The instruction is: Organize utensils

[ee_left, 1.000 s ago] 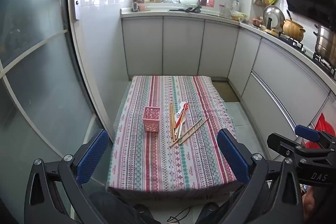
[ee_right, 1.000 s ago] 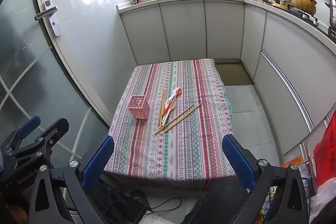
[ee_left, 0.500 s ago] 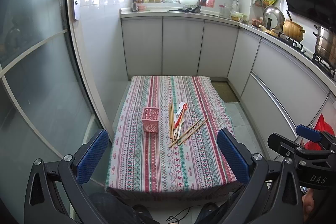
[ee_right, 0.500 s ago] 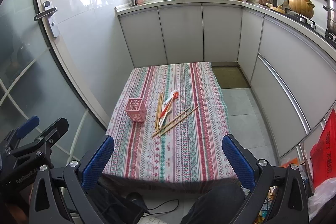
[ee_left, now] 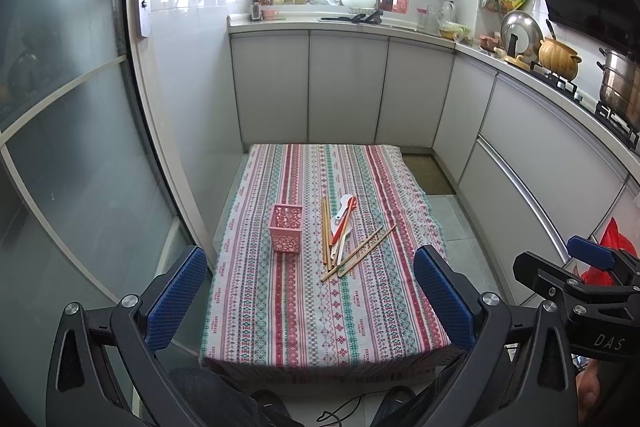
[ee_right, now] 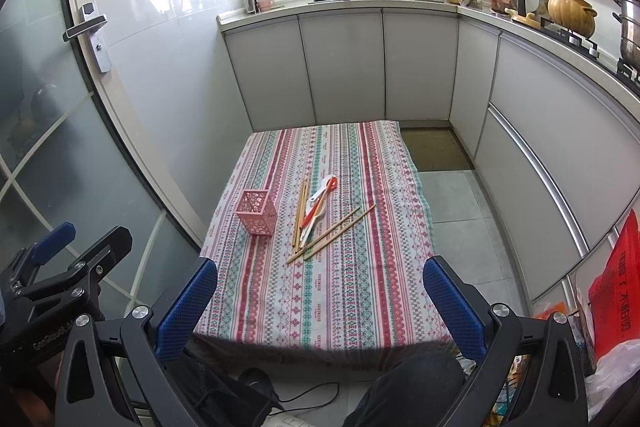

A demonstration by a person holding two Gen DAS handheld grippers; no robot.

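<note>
Ahead of the left gripper [ee_left: 310,297], spread wide and holding nothing, with blue mesh-textured pads [ee_left: 176,297] on black arms: a surface [ee_left: 280,307] under a woven cloth striped in pink, red and green, tiny lettering along the stripes too small to read. Well beyond the fingertips, a square pink basket [ee_left: 285,227] of perforated plastic, upright. Just right of it, apart, two straight wooden chopsticks [ee_left: 325,231], then a white spoon [ee_left: 343,223] crossed by a red-handled spoon [ee_left: 345,221], then another chopstick pair [ee_left: 362,251] lying slantwise. Far right, "DAS" printed in white on the other tool's black body.

Ahead of the right gripper [ee_right: 320,307], likewise released and empty, same blue dimpled pads [ee_right: 188,307]: same striped surface [ee_right: 340,307], basket [ee_right: 256,211] forward and left, its lattice walls plain to see. Chopsticks [ee_right: 299,217], white spoon [ee_right: 316,211], red-handled spoon [ee_right: 320,198] and slanted pair [ee_right: 332,233] straight ahead, all flat on the cloth, none in the basket. Far left, partial white lettering on the black frame, unreadable.
</note>
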